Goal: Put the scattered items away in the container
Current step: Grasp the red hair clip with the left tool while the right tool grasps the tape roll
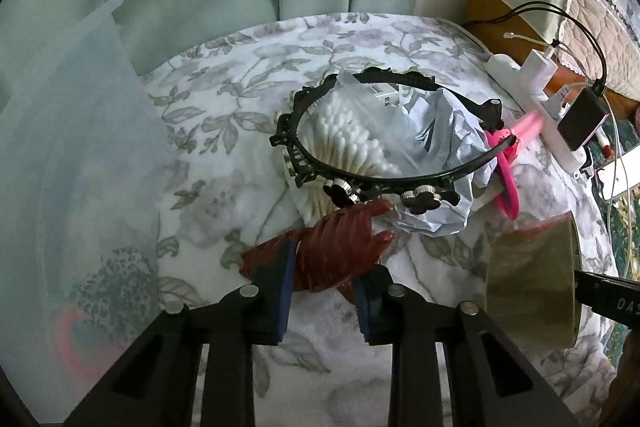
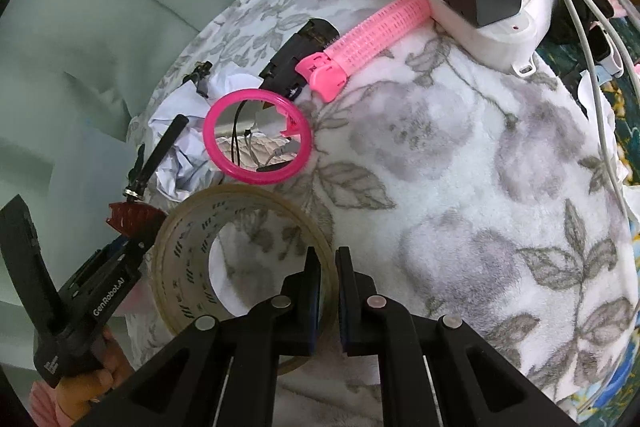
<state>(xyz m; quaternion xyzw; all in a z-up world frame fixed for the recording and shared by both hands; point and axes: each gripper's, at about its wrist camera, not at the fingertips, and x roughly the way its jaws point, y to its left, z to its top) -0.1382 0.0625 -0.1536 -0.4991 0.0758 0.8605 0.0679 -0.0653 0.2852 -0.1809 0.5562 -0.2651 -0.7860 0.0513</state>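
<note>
The left gripper's (image 1: 324, 291) blue-padded fingers (image 1: 282, 291) straddle a dark red ridged plastic hair claw (image 1: 340, 247) lying on the grey-floral white fleece blanket (image 1: 224, 115); whether the pads press it, I cannot tell. The right gripper (image 2: 329, 291) is clamped on the wall of a clear packing-tape roll (image 2: 192, 259), just right of the claw. Behind the claw lie a black flower-studded headband (image 1: 304, 115) and a bag of cotton swabs (image 1: 352, 143). Left of the claw stands a translucent plastic container (image 1: 80, 147).
</note>
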